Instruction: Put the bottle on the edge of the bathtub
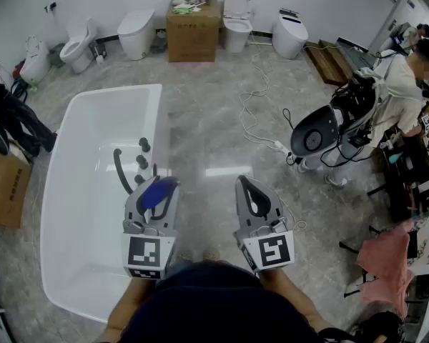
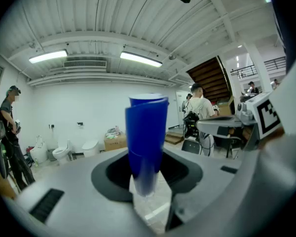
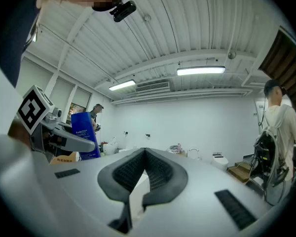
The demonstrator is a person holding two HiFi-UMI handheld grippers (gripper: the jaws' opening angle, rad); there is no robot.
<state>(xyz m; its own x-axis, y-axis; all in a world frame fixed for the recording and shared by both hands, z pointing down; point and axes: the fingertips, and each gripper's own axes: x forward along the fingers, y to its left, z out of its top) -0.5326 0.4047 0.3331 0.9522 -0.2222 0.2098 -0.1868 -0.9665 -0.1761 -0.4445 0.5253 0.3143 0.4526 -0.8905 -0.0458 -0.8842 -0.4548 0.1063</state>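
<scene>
A blue bottle (image 1: 157, 195) stands upright between the jaws of my left gripper (image 1: 159, 186), which is shut on it, held over the floor just right of the white bathtub (image 1: 64, 191). In the left gripper view the bottle (image 2: 147, 142) fills the middle, its flat top level with the far wall. My right gripper (image 1: 252, 191) hovers beside the left one, shut, its dark pads (image 3: 155, 169) meeting at the tip with nothing between them. From the right gripper view the bottle (image 3: 86, 135) shows at the left, clamped in the left gripper (image 3: 59, 138).
Black tap knobs and a curved spout (image 1: 139, 161) sit on the tub's right rim. Toilets (image 1: 137, 33) and a cardboard box (image 1: 194, 28) line the back wall. A white cable (image 1: 261, 116) snakes over the floor. A person (image 1: 407, 84) stands with equipment (image 1: 322, 131) at the right.
</scene>
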